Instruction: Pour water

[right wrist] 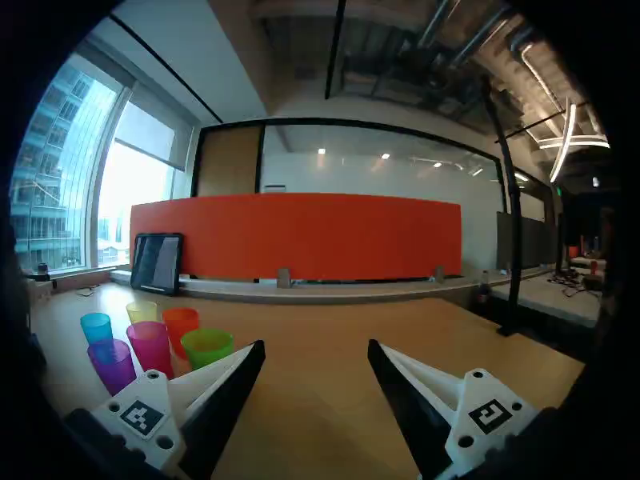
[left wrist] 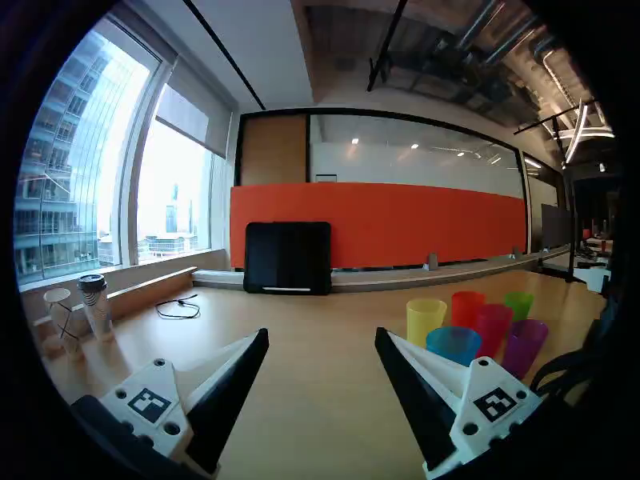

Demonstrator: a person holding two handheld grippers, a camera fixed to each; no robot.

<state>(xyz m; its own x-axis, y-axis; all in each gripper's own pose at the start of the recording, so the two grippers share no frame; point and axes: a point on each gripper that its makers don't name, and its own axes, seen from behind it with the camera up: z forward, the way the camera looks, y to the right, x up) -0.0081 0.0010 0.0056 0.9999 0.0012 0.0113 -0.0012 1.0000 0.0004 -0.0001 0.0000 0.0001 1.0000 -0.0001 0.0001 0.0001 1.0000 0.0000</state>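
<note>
Several coloured plastic cups stand in a cluster on the wooden table. In the left gripper view they sit ahead to the right: yellow cup (left wrist: 425, 319), blue cup (left wrist: 453, 345), red cup (left wrist: 466, 307), pink cup (left wrist: 492, 326), purple cup (left wrist: 525, 346), green cup (left wrist: 518, 303). My left gripper (left wrist: 322, 346) is open and holds nothing, its right finger just in front of the blue cup. In the right gripper view the cluster is at the left: green cup (right wrist: 206, 347), pink cup (right wrist: 150, 345), purple cup (right wrist: 112, 364), blue cup (right wrist: 96, 327). My right gripper (right wrist: 316, 354) is open and bare, right of the cups.
A dark tablet (left wrist: 287, 258) leans against the orange partition (left wrist: 376, 222) at the table's far edge. A paper coffee cup (left wrist: 94, 304) and a small stand sit by the window at left, with a black cable (left wrist: 178, 307) nearby. Another desk (right wrist: 552, 294) lies to the right.
</note>
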